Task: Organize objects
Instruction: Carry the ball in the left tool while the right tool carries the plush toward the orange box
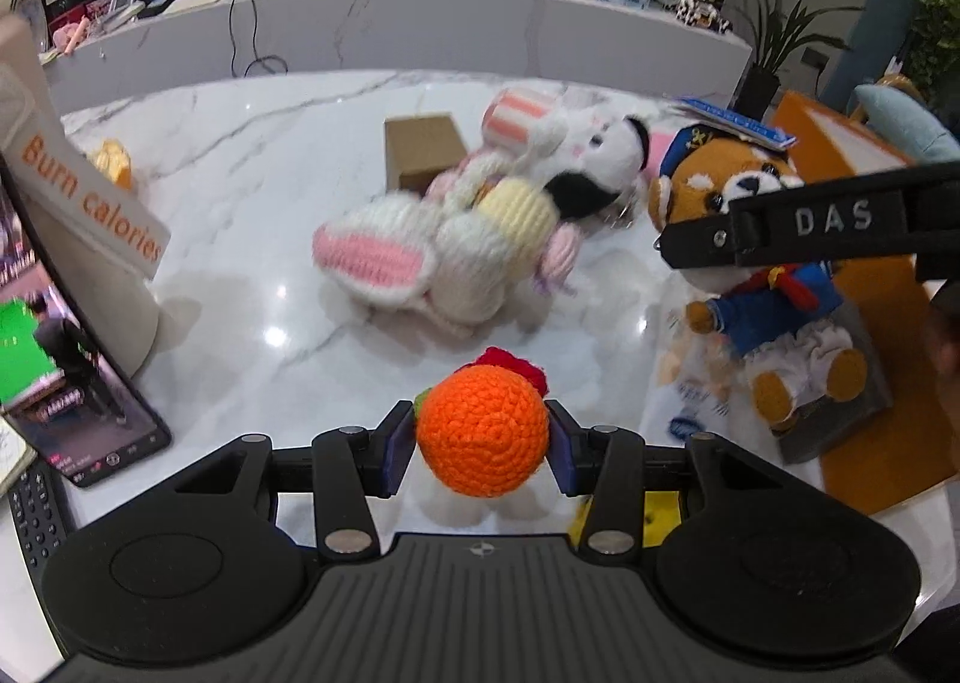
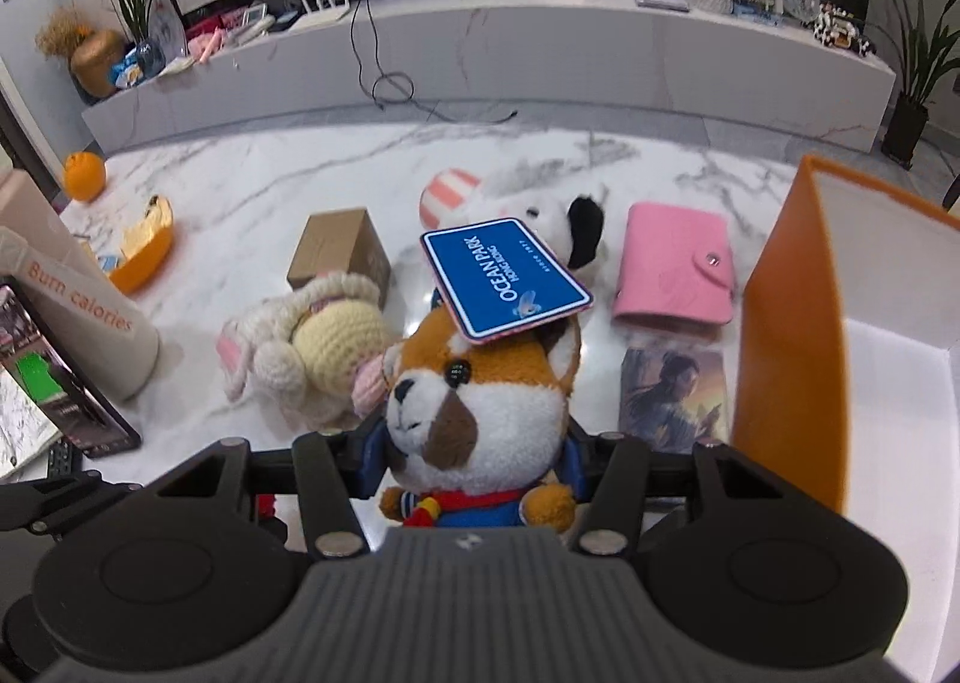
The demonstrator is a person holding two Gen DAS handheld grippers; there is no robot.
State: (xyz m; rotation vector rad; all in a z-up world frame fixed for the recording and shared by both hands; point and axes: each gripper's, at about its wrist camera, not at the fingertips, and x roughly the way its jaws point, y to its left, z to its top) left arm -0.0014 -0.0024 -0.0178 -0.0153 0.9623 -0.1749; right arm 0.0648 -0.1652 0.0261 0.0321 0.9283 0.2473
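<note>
My left gripper is shut on an orange crocheted ball toy with a red tuft, held above the marble table. My right gripper is shut on a red panda plush in a blue sailor suit with a blue Ocean Park tag; the plush also shows in the left wrist view, gripped by the right gripper's fingers. A crocheted bunny and a black-and-white dog plush lie on the table. An orange box with a white inside stands at the right.
A brown cardboard box, a pink wallet and a picture card lie on the table. A beige "Burn calories" bottle, a phone and orange peel are at the left. A low marble shelf runs behind.
</note>
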